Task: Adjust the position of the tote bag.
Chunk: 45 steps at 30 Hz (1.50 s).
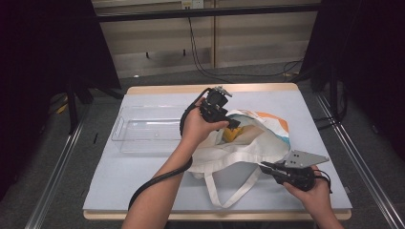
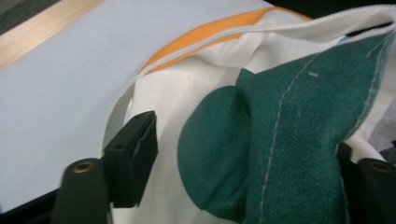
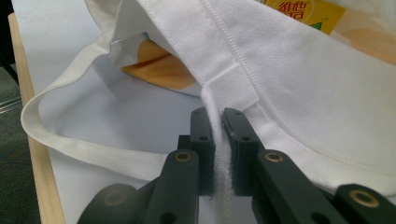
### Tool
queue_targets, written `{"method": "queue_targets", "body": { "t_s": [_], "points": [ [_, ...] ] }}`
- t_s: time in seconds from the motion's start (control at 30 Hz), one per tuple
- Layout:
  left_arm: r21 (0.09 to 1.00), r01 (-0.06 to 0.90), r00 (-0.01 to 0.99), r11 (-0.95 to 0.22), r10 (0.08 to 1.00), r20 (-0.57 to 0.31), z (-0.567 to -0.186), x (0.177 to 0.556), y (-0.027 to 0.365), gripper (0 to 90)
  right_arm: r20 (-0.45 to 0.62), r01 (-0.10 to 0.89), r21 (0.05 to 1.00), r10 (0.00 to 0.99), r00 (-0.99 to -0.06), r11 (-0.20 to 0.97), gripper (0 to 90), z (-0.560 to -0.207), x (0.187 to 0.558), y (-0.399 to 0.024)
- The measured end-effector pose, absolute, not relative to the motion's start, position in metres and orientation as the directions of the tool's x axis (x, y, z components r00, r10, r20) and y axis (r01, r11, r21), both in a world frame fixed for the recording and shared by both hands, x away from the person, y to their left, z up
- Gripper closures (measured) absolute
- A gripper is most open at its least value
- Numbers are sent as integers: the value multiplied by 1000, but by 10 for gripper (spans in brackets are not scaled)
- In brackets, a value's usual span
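Note:
A white tote bag (image 1: 248,148) with orange and teal print lies in the middle of the table, its mouth held apart. My left gripper (image 1: 232,125) reaches into that mouth from the far side, open. In the left gripper view its jaws stand wide apart around a fold of green cloth (image 2: 289,140) from the bag. A yellow carton (image 1: 231,135) sits inside the bag; its red lettering shows on the carton (image 3: 306,10) in the right gripper view. My right gripper (image 3: 218,126) is shut on the bag's white rim where the handle (image 3: 84,149) is sewn on.
A clear plastic tray (image 1: 143,130) stands on the table's left half, beside the bag. The bag's handle loop (image 1: 224,193) trails toward the near table edge. A wooden rim (image 1: 210,88) borders the blue-grey tabletop.

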<state>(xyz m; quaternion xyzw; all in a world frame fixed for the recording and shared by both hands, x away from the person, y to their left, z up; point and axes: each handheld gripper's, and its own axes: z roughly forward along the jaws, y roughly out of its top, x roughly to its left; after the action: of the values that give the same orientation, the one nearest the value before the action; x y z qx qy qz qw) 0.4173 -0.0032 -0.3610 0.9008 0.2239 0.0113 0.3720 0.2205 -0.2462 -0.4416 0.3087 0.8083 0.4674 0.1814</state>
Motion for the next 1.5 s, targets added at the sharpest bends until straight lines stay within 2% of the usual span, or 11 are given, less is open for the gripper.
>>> {"method": "queue_targets", "body": {
  "t_s": [0.2,0.27,0.3,0.43,0.83,1.5],
  "points": [
    [675,404,903,-618,388,-185,-362,421,-4,589,-1,334,863,662,-750,380,831,-445,221,-247],
    [685,418,898,-597,383,-215,-362,420,-4,755,-1,340,857,660,-751,387,831,-447,221,-246],
    [679,424,896,-599,387,-217,-360,421,-4,794,0,342,855,659,-752,390,831,-447,221,-246],
    [681,429,892,-594,399,-213,-354,423,-4,827,-2,349,844,653,-757,407,831,-449,220,-246],
    [699,501,850,-510,442,-287,-344,436,8,840,9,375,817,641,-768,437,831,-459,219,-247],
    [712,515,822,-477,512,-251,-355,456,6,856,16,364,816,613,-790,449,831,-456,218,-243]
  ]
}}
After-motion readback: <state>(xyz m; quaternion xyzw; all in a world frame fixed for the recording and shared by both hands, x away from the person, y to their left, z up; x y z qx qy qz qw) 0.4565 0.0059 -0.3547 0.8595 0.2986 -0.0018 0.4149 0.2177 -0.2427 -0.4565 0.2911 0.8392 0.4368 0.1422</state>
